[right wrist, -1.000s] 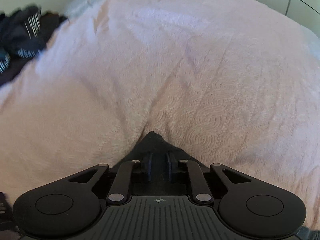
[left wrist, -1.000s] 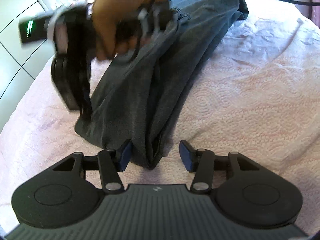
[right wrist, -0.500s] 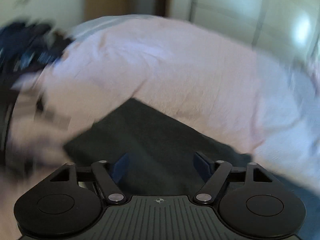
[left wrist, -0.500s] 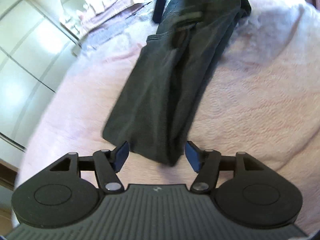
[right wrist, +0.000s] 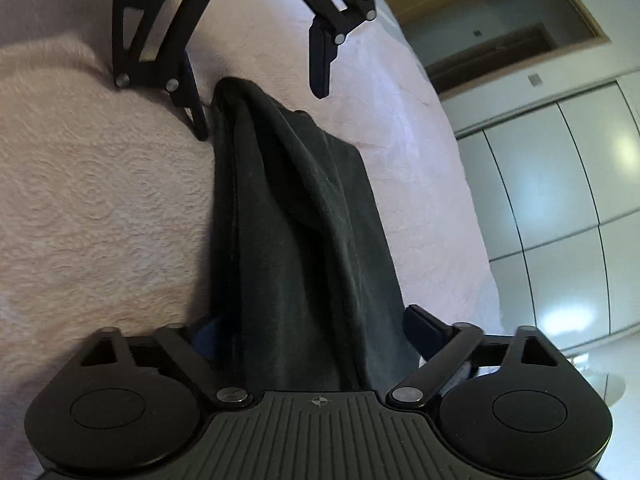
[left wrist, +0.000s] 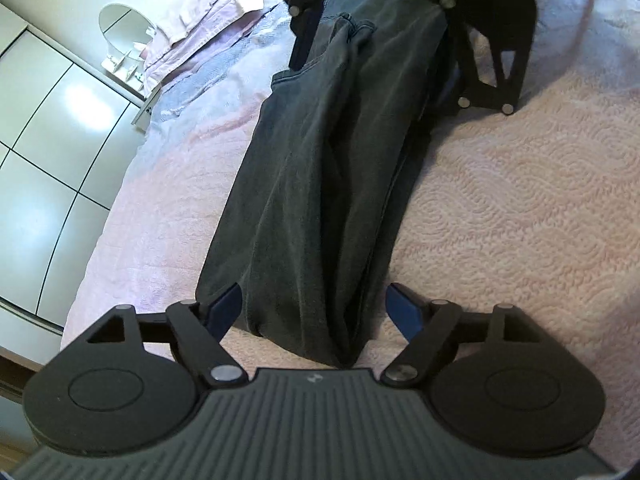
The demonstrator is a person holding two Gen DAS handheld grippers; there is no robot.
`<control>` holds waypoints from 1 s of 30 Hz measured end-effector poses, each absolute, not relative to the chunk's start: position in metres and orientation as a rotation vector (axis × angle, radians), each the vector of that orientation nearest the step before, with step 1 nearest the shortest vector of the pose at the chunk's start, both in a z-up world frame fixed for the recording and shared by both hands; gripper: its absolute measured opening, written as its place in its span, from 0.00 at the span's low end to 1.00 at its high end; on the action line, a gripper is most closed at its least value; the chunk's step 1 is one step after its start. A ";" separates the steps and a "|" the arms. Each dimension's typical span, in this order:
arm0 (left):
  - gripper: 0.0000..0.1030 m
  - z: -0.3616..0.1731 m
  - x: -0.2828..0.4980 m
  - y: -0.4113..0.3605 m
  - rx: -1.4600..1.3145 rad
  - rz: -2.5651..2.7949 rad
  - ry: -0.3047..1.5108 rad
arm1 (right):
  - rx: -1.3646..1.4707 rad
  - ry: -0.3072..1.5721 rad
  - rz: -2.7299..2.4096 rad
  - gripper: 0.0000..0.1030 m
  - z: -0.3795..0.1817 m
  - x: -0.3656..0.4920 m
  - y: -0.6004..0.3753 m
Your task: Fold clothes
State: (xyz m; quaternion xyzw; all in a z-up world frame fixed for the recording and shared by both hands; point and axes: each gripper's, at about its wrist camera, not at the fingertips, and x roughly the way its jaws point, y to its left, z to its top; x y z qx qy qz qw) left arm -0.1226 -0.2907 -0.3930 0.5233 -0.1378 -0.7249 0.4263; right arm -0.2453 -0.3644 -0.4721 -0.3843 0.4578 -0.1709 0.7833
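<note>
Dark grey trousers lie folded lengthwise in a long strip on the pink bedspread. My left gripper is open, its jaws straddling the strip's near end, which reaches in between them. My right gripper is open at the far waistband end. In the right wrist view the trousers run from between the right gripper's open jaws to the left gripper, open at the far end. Nothing is gripped.
White wardrobe doors stand to the left of the bed and show in the right wrist view. A pile of pink and pale cloth and a round white object sit at the bed's far left corner.
The right gripper let go of a trouser end, swung from the left side to the waistband end and opened wide there. The left gripper stayed open and edged closer over the near end.
</note>
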 end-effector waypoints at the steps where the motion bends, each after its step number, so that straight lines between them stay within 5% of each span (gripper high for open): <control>1: 0.74 -0.393 -0.123 -0.289 1.308 -1.810 -0.359 | -0.814 0.992 -0.370 0.89 -0.471 -0.244 -0.368; 12: 0.74 -0.408 -0.144 -0.299 1.379 -1.703 -0.598 | -0.733 0.933 -0.382 0.89 -0.465 -0.253 -0.345; 23: 0.53 -0.422 -0.147 -0.303 1.392 -1.689 -0.619 | -0.856 0.939 -0.481 0.87 -0.496 -0.210 -0.376; 24: 0.47 -0.422 -0.148 -0.304 1.399 -1.691 -0.619 | -0.831 0.946 -0.468 0.81 -0.493 -0.211 -0.376; 26: 0.25 -0.421 -0.149 -0.305 1.413 -1.693 -0.622 | -0.781 0.960 -0.436 0.38 -0.489 -0.213 -0.375; 30: 0.13 -0.413 -0.149 -0.297 1.408 -1.662 -0.692 | -0.769 0.930 -0.476 0.16 -0.481 -0.208 -0.369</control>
